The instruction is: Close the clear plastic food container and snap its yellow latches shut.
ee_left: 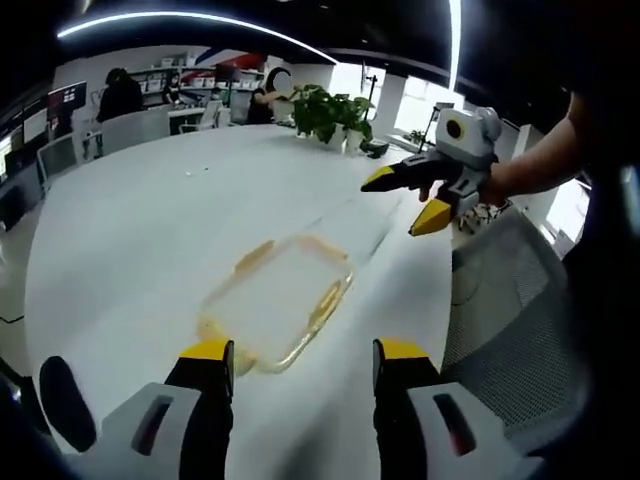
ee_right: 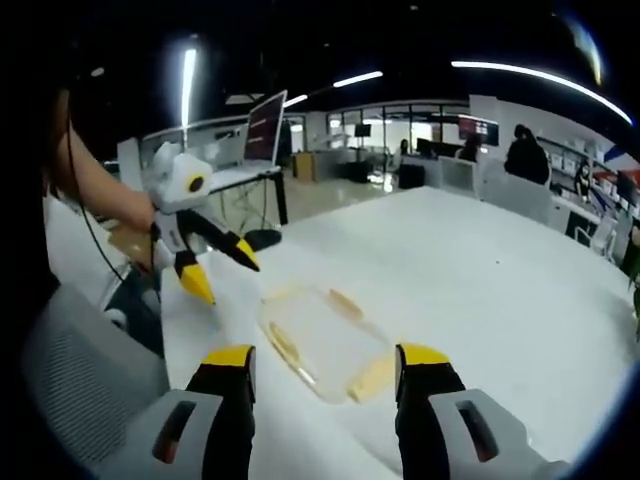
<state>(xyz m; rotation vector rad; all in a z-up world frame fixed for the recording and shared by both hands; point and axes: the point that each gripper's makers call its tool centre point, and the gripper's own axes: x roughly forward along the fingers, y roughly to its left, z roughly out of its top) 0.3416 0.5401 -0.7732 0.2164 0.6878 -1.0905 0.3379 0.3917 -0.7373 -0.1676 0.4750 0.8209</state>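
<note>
A clear plastic food container point(ee_left: 275, 300) with yellow latches along its sides lies flat on the white table point(ee_left: 140, 230). In the left gripper view, my left gripper point(ee_left: 303, 352) is open and empty, just short of the container's near edge. My right gripper point(ee_left: 405, 203) hovers open above the table to the container's far right. In the right gripper view the container point(ee_right: 322, 340) sits between and just beyond the jaws of my right gripper point(ee_right: 325, 357), which holds nothing. There the left gripper point(ee_right: 222, 277) hangs open at the left, above the table point(ee_right: 480, 270). The latches appear flipped outward.
A grey mesh chair point(ee_left: 510, 300) stands at the table's edge, also seen as a chair point(ee_right: 80, 380) in the right gripper view. A potted plant point(ee_left: 330, 115) sits at the table's far end. People work at desks in the background, near a monitor point(ee_right: 262, 125).
</note>
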